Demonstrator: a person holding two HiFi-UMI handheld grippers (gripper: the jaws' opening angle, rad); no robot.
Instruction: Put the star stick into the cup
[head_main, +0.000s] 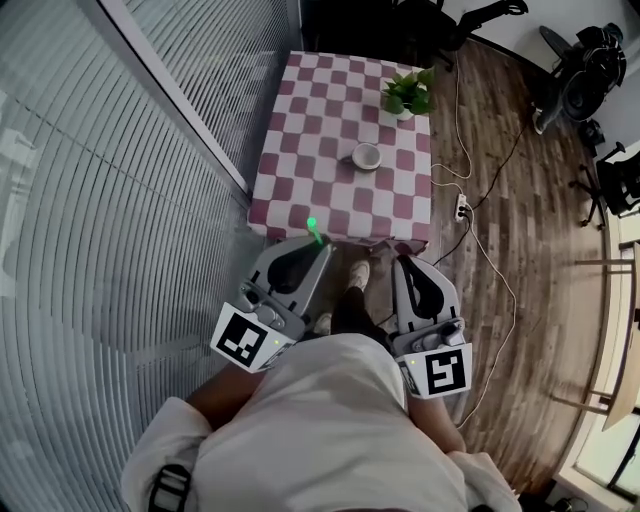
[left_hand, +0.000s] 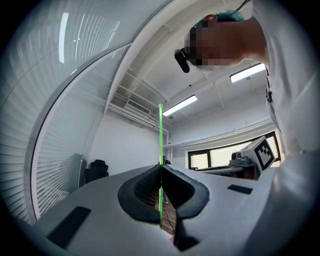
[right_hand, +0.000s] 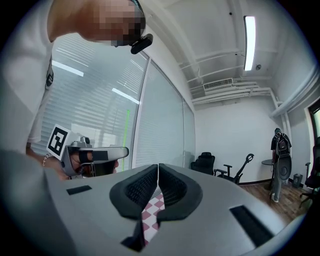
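A thin green star stick (left_hand: 160, 145) stands upright between the pads of my left gripper (left_hand: 161, 169), which is shut on it. In the head view the stick's glowing tip (head_main: 312, 224) rises just above the left gripper (head_main: 321, 246) at the near edge of the checkered table (head_main: 300, 150). The small white cup (head_main: 367, 155) stands in the middle of that table, well beyond both grippers. My right gripper (head_main: 403, 263) is beside the left one, and its jaws (right_hand: 158, 168) are shut with nothing between them. The right gripper view also catches the left gripper (right_hand: 95, 155) and the stick (right_hand: 127, 125).
A potted green plant (head_main: 407, 94) stands at the table's far right corner. A slatted glass wall (head_main: 120, 200) runs along the left. White cables and a power strip (head_main: 461, 207) lie on the wooden floor to the right, with office chairs (head_main: 590, 70) further off.
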